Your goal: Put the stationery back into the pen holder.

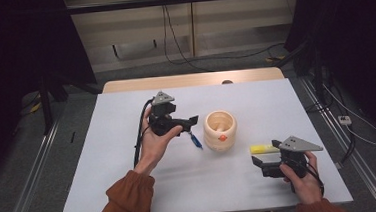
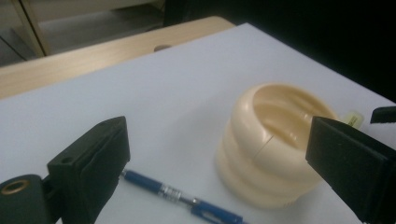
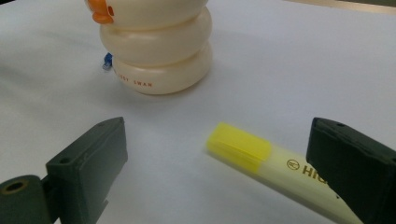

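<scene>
White tabletop [image 1: 131,190] lies mostly bare; both grippers, left [image 1: 191,122] and right [image 1: 258,162], gape empty beside blue pen [image 1: 196,141], cream ringed pot [image 1: 221,130], yellow highlighter [image 1: 263,149].

Blue pen [image 2: 182,196] cut by bottom edge, left end behind the jaw. Yellow highlighter [image 3: 261,161] lower right: tail behind jaw, lettering cut off. Cream holder [image 3: 156,44] top cropped, upper centre.

My fingers [image 3: 88,163] are matt black plastic, faintly grainy. The cream holder [image 1: 220,130] looks like smooth, softly glossy plastic. The yellow highlighter [image 3: 275,170] is satin plastic, the blue pen [image 2: 187,198] glossy. The tabletop [image 1: 131,190] is matt white, with bare wood along its far edge.
</scene>
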### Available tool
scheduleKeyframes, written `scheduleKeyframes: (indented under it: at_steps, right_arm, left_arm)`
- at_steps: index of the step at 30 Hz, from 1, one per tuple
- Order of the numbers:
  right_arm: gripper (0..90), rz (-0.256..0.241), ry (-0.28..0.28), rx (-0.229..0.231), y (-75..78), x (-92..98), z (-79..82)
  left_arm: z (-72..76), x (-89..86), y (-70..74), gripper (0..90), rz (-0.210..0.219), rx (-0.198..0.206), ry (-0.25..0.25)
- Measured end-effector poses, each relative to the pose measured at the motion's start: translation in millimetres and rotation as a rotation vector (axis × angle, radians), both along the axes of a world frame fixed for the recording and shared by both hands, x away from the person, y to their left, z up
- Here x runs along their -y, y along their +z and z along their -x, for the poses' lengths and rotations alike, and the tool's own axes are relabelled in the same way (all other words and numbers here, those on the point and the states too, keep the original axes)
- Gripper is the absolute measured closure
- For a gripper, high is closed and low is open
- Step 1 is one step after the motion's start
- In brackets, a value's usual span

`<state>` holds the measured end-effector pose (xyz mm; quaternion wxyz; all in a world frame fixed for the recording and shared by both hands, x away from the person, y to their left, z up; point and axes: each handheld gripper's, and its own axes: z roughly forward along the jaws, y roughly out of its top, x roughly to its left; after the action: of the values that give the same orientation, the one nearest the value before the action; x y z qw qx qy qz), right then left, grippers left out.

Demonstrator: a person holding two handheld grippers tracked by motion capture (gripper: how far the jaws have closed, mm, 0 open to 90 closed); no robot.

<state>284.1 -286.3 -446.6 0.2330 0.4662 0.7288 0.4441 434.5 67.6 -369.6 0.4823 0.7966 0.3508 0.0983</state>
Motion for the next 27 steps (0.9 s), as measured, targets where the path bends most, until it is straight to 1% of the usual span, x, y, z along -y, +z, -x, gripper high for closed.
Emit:
scheduleKeyframes:
  at_steps: [1,2,3,4,5,6,8,9,10,12,13,14,15,17,21,22,23,24,25,26,27]
  right_arm:
    - [5.0,0.0,0.0,0.0,0.0,-0.1,-0.1]
    - [5.0,0.0,0.001,0.0,-0.1,-0.1,-0.1]
    - [5.0,0.001,0.0,0.0,-0.1,-0.1,-0.2]
    - [5.0,0.001,0.001,0.0,-0.2,-0.1,-0.2]
    - [5.0,0.001,0.0,0.0,-0.2,-0.2,-0.2]
    - [5.0,0.001,0.001,-0.001,-0.2,-0.2,-0.2]
    - [5.0,0.002,0.0,-0.001,-0.2,-0.2,-0.1]
    - [5.0,0.002,0.001,0.0,-0.2,-0.1,-0.1]
    - [5.0,0.001,0.001,-0.001,-0.2,-0.1,-0.1]
    - [5.0,0.001,0.001,-0.001,-0.2,-0.1,-0.1]
    - [5.0,0.002,0.001,0.0,-0.1,-0.1,0.0]
    - [5.0,0.002,0.002,0.0,-0.1,-0.1,0.1]
    - [5.0,0.003,0.003,0.001,0.0,0.0,0.2]
    - [5.0,0.003,0.004,0.0,0.0,0.1,0.5]
    - [5.0,0.001,0.002,0.001,0.1,0.1,0.8]
    - [5.0,0.002,0.002,0.001,0.1,-0.1,0.8]
    - [5.0,0.002,0.003,0.0,0.0,-0.3,0.8]
    - [5.0,0.003,0.004,0.001,-0.1,-0.3,0.8]
    - [5.0,0.002,0.004,0.001,0.0,-0.4,0.7]
    - [5.0,0.002,0.003,0.0,0.0,-0.3,0.7]
    - [5.0,0.003,0.004,0.0,0.0,-0.3,0.7]
  left_arm:
    - [-0.5,-1.8,-2.5,8.3,-0.009,-0.009,0.013]
    - [-0.9,-3.1,-5.2,11.1,-0.009,-0.012,0.027]
    - [-1.0,-4.6,-8.0,12.4,0.002,-0.019,0.036]
    - [-1.9,-6.6,-10.4,12.4,-0.005,-0.03,0.035]
    - [-2.5,-7.2,-13.3,12.4,0.008,-0.049,0.036]
    - [-3.4,-8.9,-15.7,12.5,-0.003,-0.055,0.026]
    - [-3.1,-10.5,-20.6,14.6,-0.005,-0.061,0.024]
    - [-3.2,-11.3,-22.7,17.1,-0.014,-0.061,0.015]
    - [-2.8,-10.5,-24.6,18.7,-0.015,-0.063,0.02]
    - [-2.9,-11.0,-26.7,19.6,-0.033,-0.071,0.019]
    - [-2.9,-11.1,-28.1,22.0,-0.022,-0.07,0.011]
    - [-2.6,-12.0,-29.0,25.5,-0.035,-0.067,0.0]
    - [-1.7,-12.2,-30.8,27.1,-0.026,-0.057,0.0]
    - [-0.7,-12.5,-33.3,27.5,-0.045,-0.056,-0.008]
    - [-0.3,-12.3,-36.8,31.9,-0.052,-0.053,-0.02]
    - [0.4,-12.2,-37.0,34.9,-0.049,-0.054,-0.021]
    - [0.7,-11.7,-38.0,40.4,-0.043,-0.051,-0.018]
    - [0.2,-12.0,-38.2,41.1,-0.052,-0.053,-0.025]
    - [0.1,-11.8,-38.7,41.5,-0.051,-0.057,-0.026]
    - [0.3,-11.8,-39.1,45.5,-0.052,-0.057,-0.028]
    - [0.0,-11.5,-40.0,51.8,-0.05,-0.054,-0.022]
